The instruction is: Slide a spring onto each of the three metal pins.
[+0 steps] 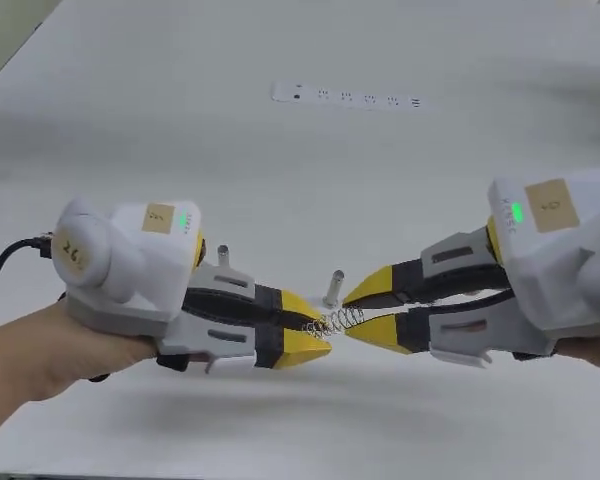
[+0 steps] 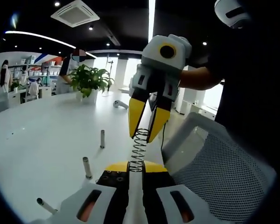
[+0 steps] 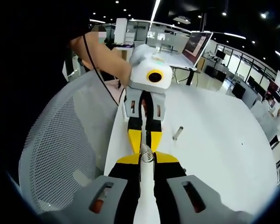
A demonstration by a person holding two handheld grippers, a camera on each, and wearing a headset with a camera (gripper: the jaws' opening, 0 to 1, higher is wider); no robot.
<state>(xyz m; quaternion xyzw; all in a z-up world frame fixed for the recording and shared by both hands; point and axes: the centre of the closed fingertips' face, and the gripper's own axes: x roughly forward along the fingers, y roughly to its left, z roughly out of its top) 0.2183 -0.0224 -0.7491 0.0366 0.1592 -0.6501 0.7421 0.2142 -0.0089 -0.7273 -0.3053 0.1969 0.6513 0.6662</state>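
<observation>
A small coil spring (image 1: 338, 320) hangs above the white table, stretched between my two grippers. My left gripper (image 1: 325, 335) is shut on the spring's left end (image 2: 136, 161). From the right, my right gripper (image 1: 346, 316) has its yellow jaws closed against the other end (image 3: 147, 153). In the left gripper view the right gripper (image 2: 142, 138) reaches down from above. In the right gripper view the left gripper (image 3: 144, 140) faces me. One metal pin (image 1: 333, 287) stands upright just behind the spring, and another (image 1: 223, 257) behind the left gripper. Three pins (image 2: 102, 138) (image 2: 87, 167) (image 2: 45, 206) appear on the table.
A white power strip (image 1: 345, 97) lies at the far side of the table (image 1: 180, 150). A grey mesh chair (image 2: 214, 158) sits at the table's near edge. A potted plant (image 2: 86, 79) stands further along the table. One pin (image 3: 178, 133) stands right of the left gripper.
</observation>
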